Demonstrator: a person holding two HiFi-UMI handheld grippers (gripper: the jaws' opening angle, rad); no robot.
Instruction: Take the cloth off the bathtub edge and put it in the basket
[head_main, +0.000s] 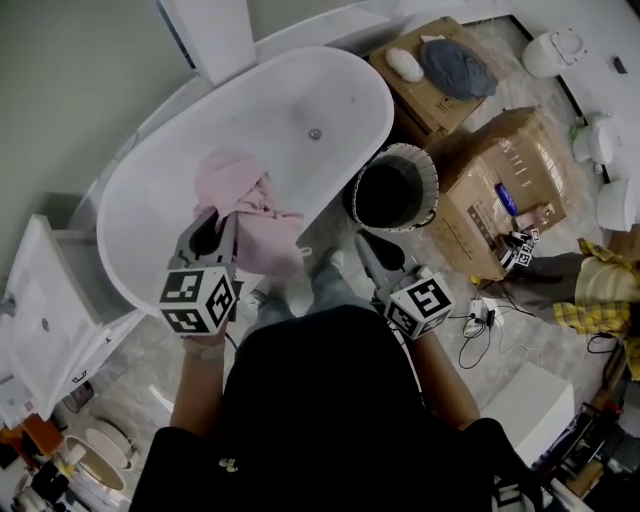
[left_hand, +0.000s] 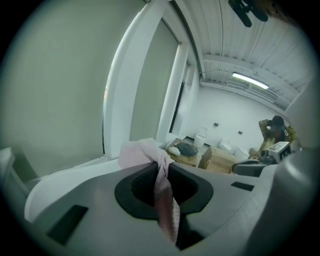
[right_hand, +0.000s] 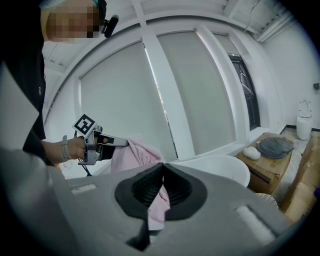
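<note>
Head view: the person's dark top (head_main: 320, 400) is filling the bottom of the frame. The left gripper (head_main: 213, 228) is holding the pink cloth (head_main: 255, 215) in the air over the near rim of the white bathtub (head_main: 370, 90). The right gripper (head_main: 368, 248) is pointing toward the basket (head_main: 425, 170), which is standing on the floor just beside the bathtub. This gripper is apart from the cloth.

Left gripper view: the fingers (left_hand: 140, 187) are pinching the cloth (left_hand: 140, 152). A twisted strip is running down between them and the rest is bunching past the tips.

Right gripper view: the fingers (right_hand: 145, 187) are meeting at the tips and gripping nothing. Beyond them the cloth (right_hand: 135, 155) is hanging from the left gripper (right_hand: 122, 143), with the bathtub (right_hand: 220, 167) behind.
</note>
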